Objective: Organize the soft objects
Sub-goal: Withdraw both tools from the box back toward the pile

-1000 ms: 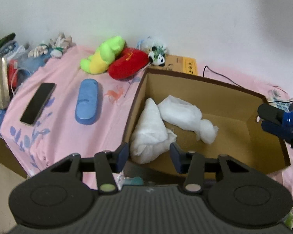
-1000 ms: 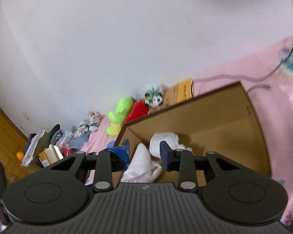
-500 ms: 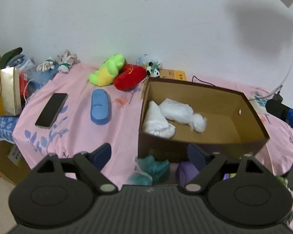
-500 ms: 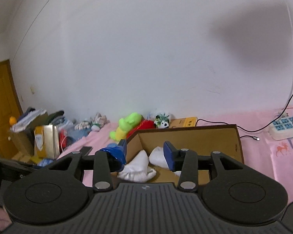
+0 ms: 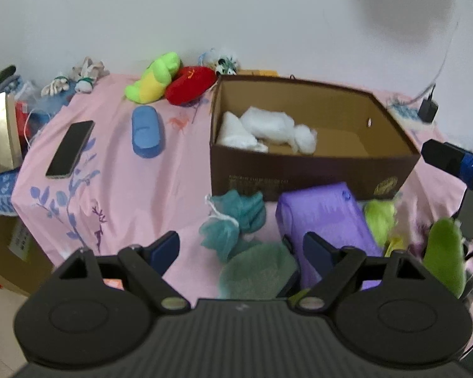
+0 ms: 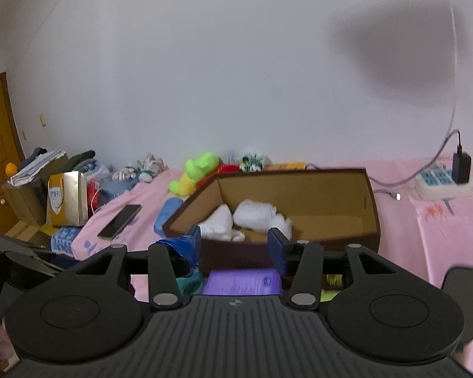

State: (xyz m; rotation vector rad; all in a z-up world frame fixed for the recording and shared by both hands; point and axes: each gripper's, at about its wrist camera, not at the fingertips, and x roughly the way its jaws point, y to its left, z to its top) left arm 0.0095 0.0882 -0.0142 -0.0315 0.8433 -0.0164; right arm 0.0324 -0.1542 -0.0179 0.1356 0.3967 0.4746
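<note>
A brown cardboard box (image 5: 312, 170) stands on the pink bed and holds white soft bundles (image 5: 268, 127); it also shows in the right wrist view (image 6: 347, 208). In front of it lie a teal mesh pouch (image 5: 233, 220), a green cloth (image 5: 255, 271), a purple pack (image 5: 324, 214) and lime-green plush pieces (image 5: 443, 252). My left gripper (image 5: 240, 249) is open and empty, held over the teal pouch and green cloth. My right gripper (image 6: 233, 245) is open and empty, held before the box's front wall.
A green-yellow plush (image 5: 154, 78), a red plush (image 5: 190, 83) and a panda toy (image 5: 225, 63) lie behind the box. A blue case (image 5: 148, 132) and a black phone (image 5: 70, 148) lie left. A power strip with charger (image 6: 444, 179) sits right. Bags clutter the left edge (image 6: 67, 198).
Both grippers pulled back from the box. My left gripper opened wide and left the white bundle in the box; it now looks down on the soft items in front of the box.
</note>
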